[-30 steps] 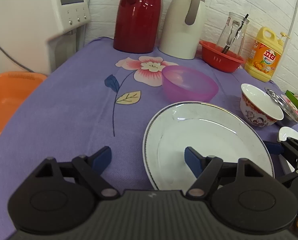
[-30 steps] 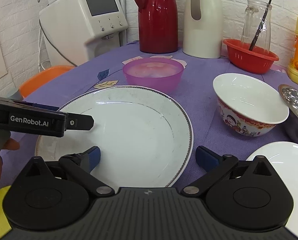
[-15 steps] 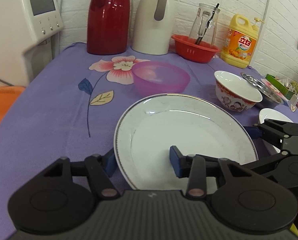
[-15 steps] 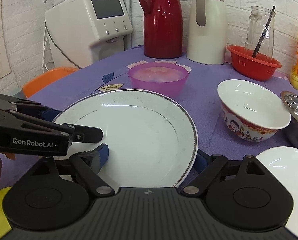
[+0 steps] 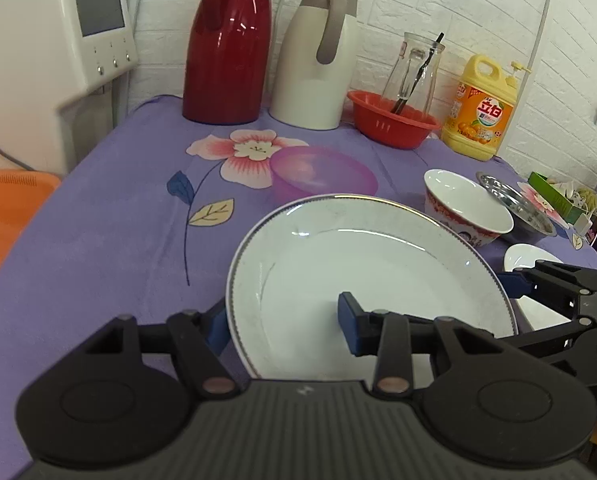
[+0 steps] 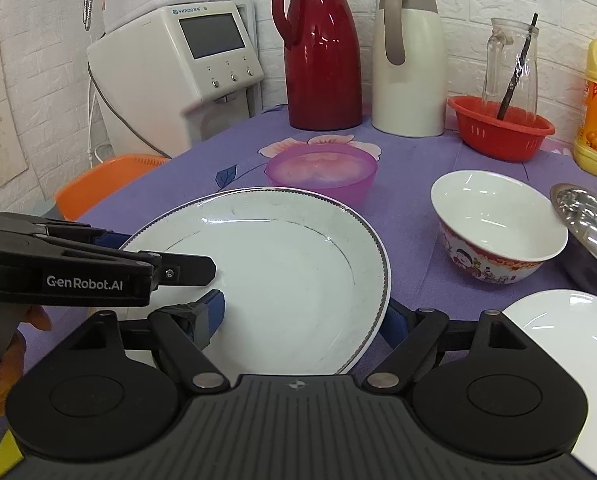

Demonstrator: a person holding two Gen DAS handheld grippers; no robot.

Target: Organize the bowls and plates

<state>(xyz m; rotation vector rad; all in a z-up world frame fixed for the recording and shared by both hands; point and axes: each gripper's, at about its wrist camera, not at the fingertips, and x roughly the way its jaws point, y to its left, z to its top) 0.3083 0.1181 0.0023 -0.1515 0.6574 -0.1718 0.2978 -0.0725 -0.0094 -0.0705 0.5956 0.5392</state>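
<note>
A large white plate (image 5: 378, 260) with a grey rim lies on the purple cloth in front of both cameras. My left gripper (image 5: 282, 326) is closing and grips the plate's left rim, one pad outside the rim and one on the inner face. My right gripper (image 6: 304, 318) stands astride the same plate's (image 6: 290, 260) right rim, jaws still fairly wide, with no pinch showing. Behind the plate sits a purple plastic bowl (image 6: 322, 168). Right of it are a white bowl with a red pattern (image 6: 498, 216), a steel bowl (image 6: 590, 220) and a small white plate (image 6: 570, 328).
Along the back wall stand a red thermos (image 5: 228, 44), a white thermos (image 5: 318, 60), a red basket (image 5: 394, 124) holding a glass jar, and a yellow detergent bottle (image 5: 482, 116). A water dispenser (image 5: 54, 48) and an orange basin (image 5: 6, 216) are off the table's left side.
The left jaws went from wide open beside the plate to closed on its left rim. The right jaws narrowed around the right rim.
</note>
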